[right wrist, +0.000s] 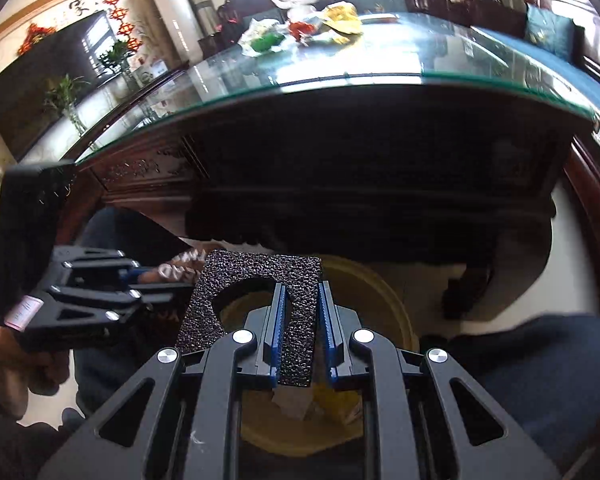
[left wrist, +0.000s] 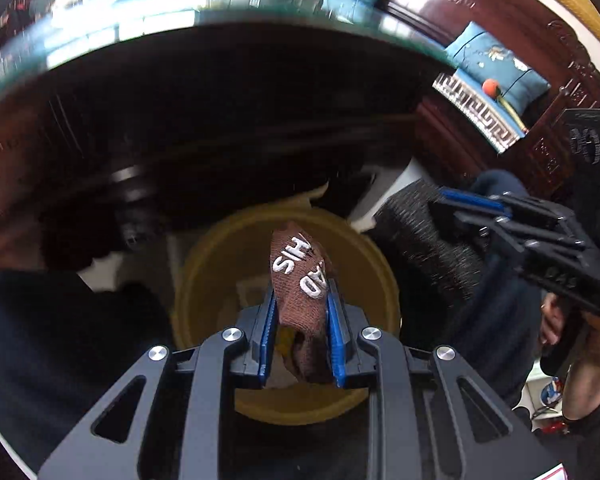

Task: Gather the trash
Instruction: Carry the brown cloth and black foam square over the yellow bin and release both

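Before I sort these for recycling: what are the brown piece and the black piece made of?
Brown piece: knitted fabric, matte, ribbed weave with stitched white letters. Black piece: probably foam or rubber sheet, given its coarse speckled surface and clean cut-out.

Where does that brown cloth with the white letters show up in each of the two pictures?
Left wrist view: brown lettered cloth, centre, pinched in the left gripper above the yellow bin.
Right wrist view: only a sliver at left, in that gripper.
Shared landmark: the yellow bin.
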{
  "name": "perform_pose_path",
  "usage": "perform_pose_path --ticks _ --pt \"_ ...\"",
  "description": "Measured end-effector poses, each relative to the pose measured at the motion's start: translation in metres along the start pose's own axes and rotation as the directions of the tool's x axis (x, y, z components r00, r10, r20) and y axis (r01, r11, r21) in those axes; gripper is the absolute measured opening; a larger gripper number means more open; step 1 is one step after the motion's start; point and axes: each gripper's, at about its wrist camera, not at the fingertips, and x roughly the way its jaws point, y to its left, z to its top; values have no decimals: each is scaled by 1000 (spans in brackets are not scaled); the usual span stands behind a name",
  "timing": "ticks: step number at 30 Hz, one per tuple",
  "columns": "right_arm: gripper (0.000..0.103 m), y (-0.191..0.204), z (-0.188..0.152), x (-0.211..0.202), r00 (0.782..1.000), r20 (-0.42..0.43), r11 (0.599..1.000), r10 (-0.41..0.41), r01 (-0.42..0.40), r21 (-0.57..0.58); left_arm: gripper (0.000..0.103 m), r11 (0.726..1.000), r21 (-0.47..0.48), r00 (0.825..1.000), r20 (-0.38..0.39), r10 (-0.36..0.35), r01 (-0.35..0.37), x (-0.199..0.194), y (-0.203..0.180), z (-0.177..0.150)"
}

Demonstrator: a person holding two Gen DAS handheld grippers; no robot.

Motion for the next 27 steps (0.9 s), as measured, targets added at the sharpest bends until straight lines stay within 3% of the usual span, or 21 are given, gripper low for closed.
perform_pose_path --ticks 1,2,3,4,5,17,20,23,27 --pt "17 -1 -2 0 1000 -3 1000 -4 4 1 24 1000 5 1000 -20 -12 12 6 -1 -2" --pt "17 -2 -3 0 1000 -4 1000 -7 7 5 35 1000 18 999 -40 -21 22 13 -3 -4" --pt "17 -4 -3 0 1000 -9 1000 -10 10 9 63 999 27 998 -58 -23 24 19 -5 -5" --pt "17 -6 -5 1 1000 -13 1000 -12 12 14 74 999 26 998 -66 -19 21 22 -5 -7" --pt "17 -6 -7 2 1000 -15 1000 -15 15 18 77 999 29 998 -66 -17 19 24 -6 -7" --pt "18 -4 -17 32 994 -104 1000 -26 24 -17 83 992 54 991 -64 121 -117 24 8 -9" --pt "31 -3 -17 39 993 -117 1000 -14 12 -20 83 991 46 990 -57 130 -128 20 15 -7" --pt "37 -2 -17 42 992 -124 1000 18 -20 -11 84 991 39 990 -47 133 -131 17 19 -3" --pt "37 0 -15 37 994 -101 999 44 -46 -23 84 991 27 991 -23 132 -132 14 19 2"
